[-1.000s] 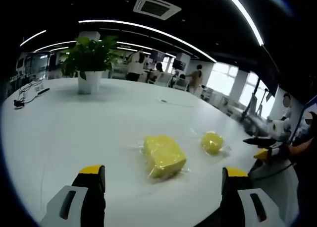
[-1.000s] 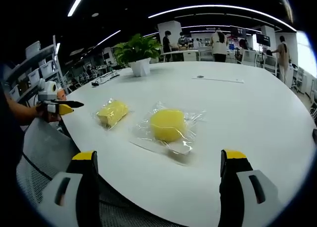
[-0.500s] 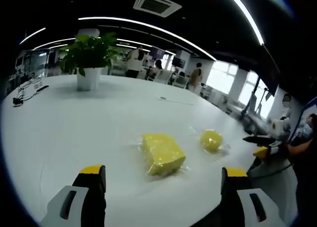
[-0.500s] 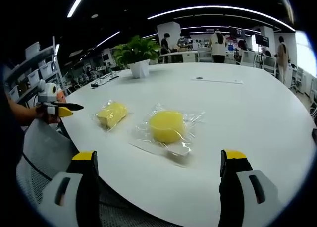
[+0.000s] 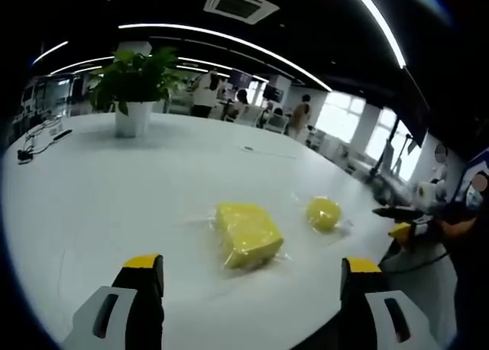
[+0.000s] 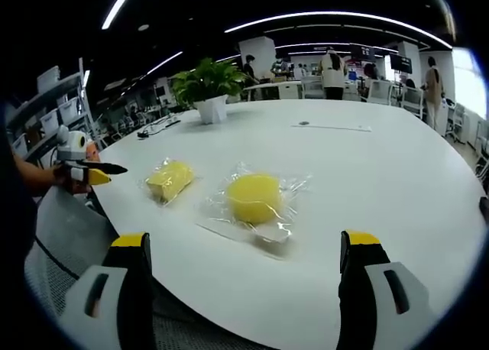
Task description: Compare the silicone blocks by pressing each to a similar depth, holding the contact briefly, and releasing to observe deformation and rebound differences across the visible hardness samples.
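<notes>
Two yellow silicone blocks in clear plastic wrap lie on the white table (image 5: 114,189). The rectangular block (image 5: 246,234) sits just ahead of my left gripper (image 5: 248,289), which stands open above the table's near edge. The round block (image 5: 324,212) lies farther right. In the right gripper view the round block (image 6: 254,198) is straight ahead of my open right gripper (image 6: 244,277), and the rectangular block (image 6: 169,179) lies to its left. Nothing is between either pair of jaws. The other gripper (image 6: 84,170) shows at the far left, and as a yellow-tipped tool (image 5: 405,226) at the right.
A potted plant (image 5: 131,90) stands at the table's far side, with a cable (image 5: 42,140) near the left edge. A mesh chair (image 6: 69,235) sits by the near edge. People stand among desks in the background (image 6: 336,63).
Both views have shifted slightly; the blocks lie where they were. The jaws of both grippers stay equally wide.
</notes>
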`<state>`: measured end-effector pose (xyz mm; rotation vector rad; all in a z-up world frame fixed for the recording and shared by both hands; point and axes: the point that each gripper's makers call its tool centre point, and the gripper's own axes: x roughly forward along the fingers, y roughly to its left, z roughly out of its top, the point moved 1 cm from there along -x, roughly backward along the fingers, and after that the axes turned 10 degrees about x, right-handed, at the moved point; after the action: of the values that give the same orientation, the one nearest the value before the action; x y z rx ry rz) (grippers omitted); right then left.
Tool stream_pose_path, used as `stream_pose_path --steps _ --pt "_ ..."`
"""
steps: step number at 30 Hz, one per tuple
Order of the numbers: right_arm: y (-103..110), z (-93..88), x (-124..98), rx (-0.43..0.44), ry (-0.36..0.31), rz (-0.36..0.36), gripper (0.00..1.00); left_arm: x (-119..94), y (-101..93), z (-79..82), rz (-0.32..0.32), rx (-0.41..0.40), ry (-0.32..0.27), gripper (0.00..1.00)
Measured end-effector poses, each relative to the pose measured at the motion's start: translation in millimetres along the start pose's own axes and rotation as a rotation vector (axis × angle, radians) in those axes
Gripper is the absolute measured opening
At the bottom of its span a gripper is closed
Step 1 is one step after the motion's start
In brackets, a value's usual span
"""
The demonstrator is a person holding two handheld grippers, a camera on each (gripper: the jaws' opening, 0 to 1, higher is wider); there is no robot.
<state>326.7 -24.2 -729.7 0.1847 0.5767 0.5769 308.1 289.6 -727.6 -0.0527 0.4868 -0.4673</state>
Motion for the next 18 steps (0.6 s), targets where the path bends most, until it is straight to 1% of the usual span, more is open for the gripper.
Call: stream_pose_path --steps 3,9,14,16,18 --pt "-2 0.5 0 0.014 -0.006 -0.003 0.96 1 -0.5 -1.0 -0.005 0.002 0.005 0.97" --pt "-2 1.9 -1 0.014 -0.014 -0.008 0.96 1 -1.3 -3.0 -0.015 0.002 0.014 0.97" --pt "-1 2.0 -1 0.013 -0.013 -0.006 0.96 0 -1.2 -2.5 -0.008 0.002 0.02 0.97" --pt "-2 1.7 -1 0.012 -0.01 -0.01 0.96 -1 -2.0 1.5 -0.005 0.008 0.014 0.97" --pt "-3 1.6 -1 0.011 -0.01 -0.013 0.96 -3 -1.9 7.7 -0.002 -0.001 -0.004 0.98"
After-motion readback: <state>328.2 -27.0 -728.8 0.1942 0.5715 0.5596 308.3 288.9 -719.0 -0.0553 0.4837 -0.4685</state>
